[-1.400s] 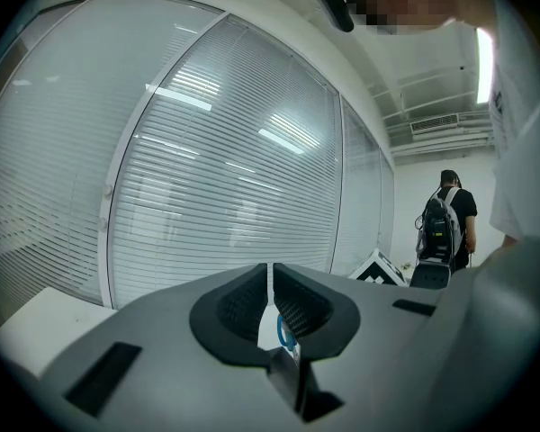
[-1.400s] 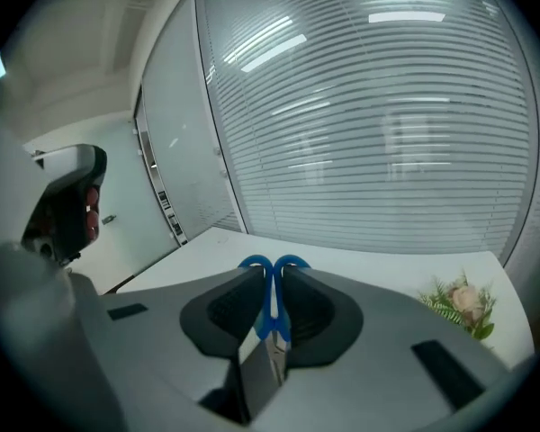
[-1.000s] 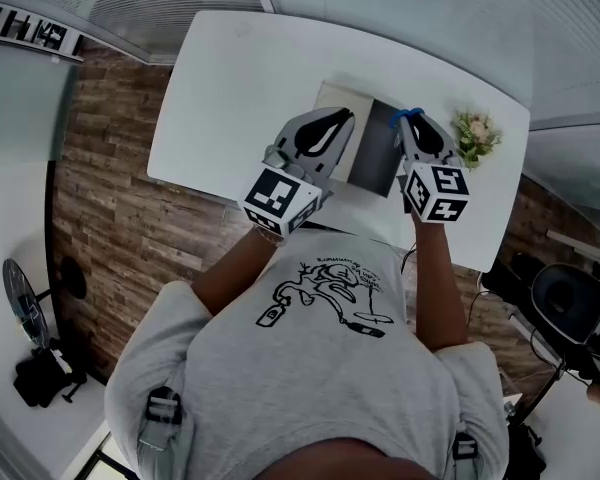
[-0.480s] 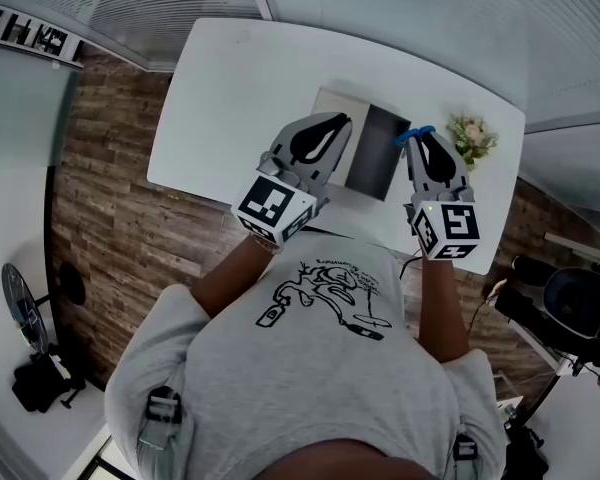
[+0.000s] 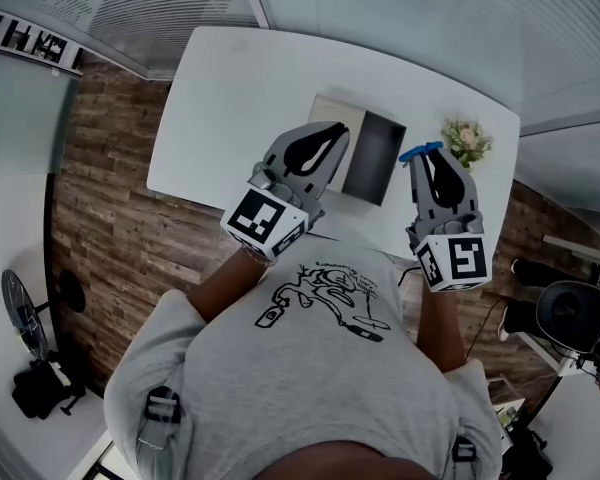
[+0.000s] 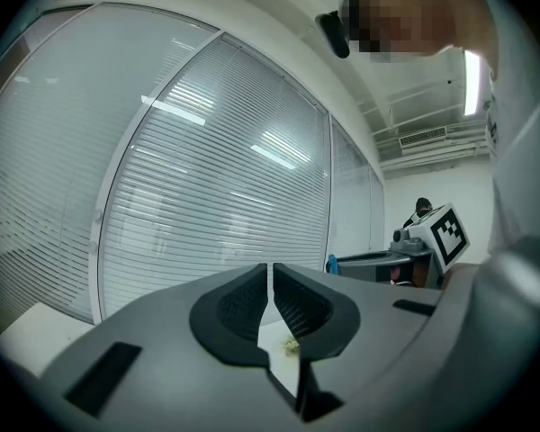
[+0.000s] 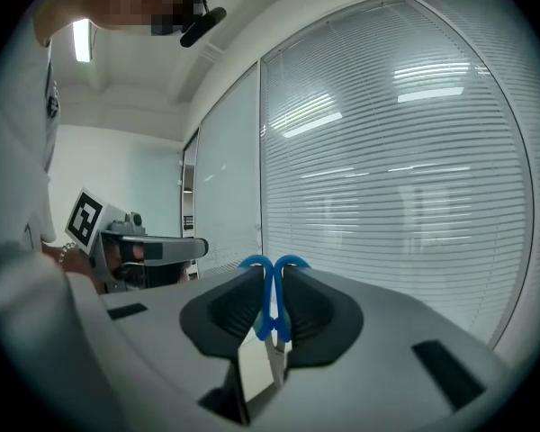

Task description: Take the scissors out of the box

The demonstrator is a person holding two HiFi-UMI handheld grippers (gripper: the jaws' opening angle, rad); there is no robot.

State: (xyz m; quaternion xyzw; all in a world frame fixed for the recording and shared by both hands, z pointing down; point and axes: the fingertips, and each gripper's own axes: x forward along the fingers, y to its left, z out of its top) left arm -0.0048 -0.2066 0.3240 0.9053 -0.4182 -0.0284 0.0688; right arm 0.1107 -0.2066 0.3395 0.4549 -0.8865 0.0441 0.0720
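My right gripper (image 5: 428, 154) is shut on a pair of scissors with blue handles (image 5: 420, 152), held up above the table to the right of the box (image 5: 365, 158). In the right gripper view the scissors (image 7: 272, 309) stand pinched between the jaws, handles up and blades pointing down. The box is flat, with a dark inside and a pale lid part on its left. My left gripper (image 5: 332, 132) hovers over the box's left side, jaws shut with nothing between them, as the left gripper view (image 6: 271, 282) shows.
A small bunch of flowers (image 5: 466, 139) sits on the white table (image 5: 230, 98) right of the box. Brown wood flooring (image 5: 110, 218) lies to the left of the table. Window blinds (image 7: 405, 160) fill the background of both gripper views.
My right gripper has carried the scissors rightwards and towards me, away from the box. The left gripper has drifted slightly left and nearer.
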